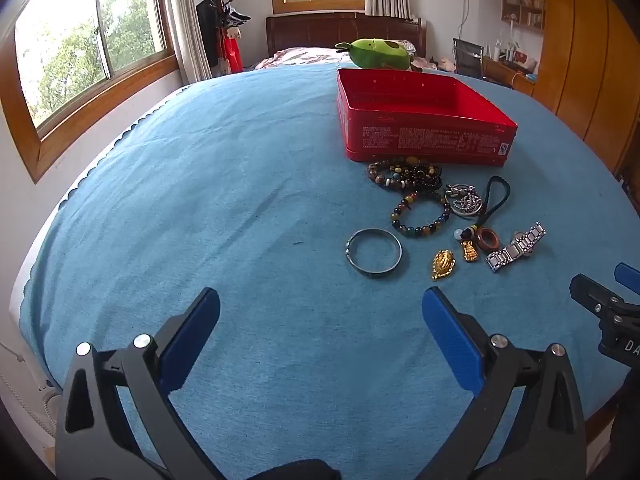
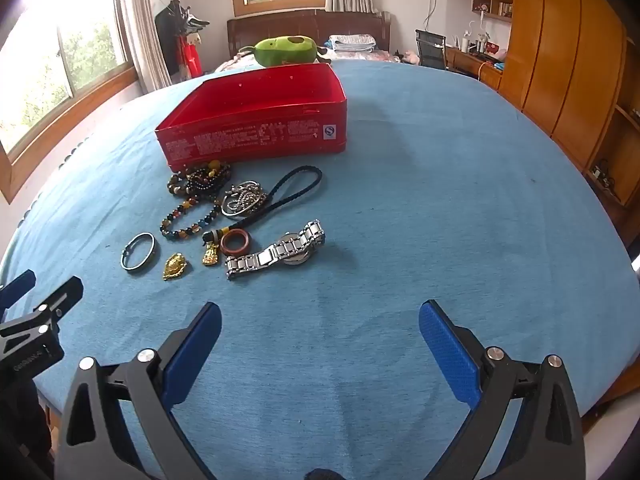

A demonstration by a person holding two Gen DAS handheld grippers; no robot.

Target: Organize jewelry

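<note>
While both the left gripper [image 1: 320, 320] and right gripper [image 2: 320, 332] hang spread and empty above the blue cloth [image 1: 200, 200], nothing is lifted: bangle [image 1: 373, 253], gold pendant [image 1: 442, 264] and watch [image 2: 276, 255] lie loose, clustered before the open red tin [image 1: 424, 116], presumably their destination.

The red tin's [image 1: 424, 136] printed text is too small to read; its floor is mostly hidden by its walls.

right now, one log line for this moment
left gripper open, empty | right gripper open, empty | jewelry on cloth | red tin holds nothing visible
</note>
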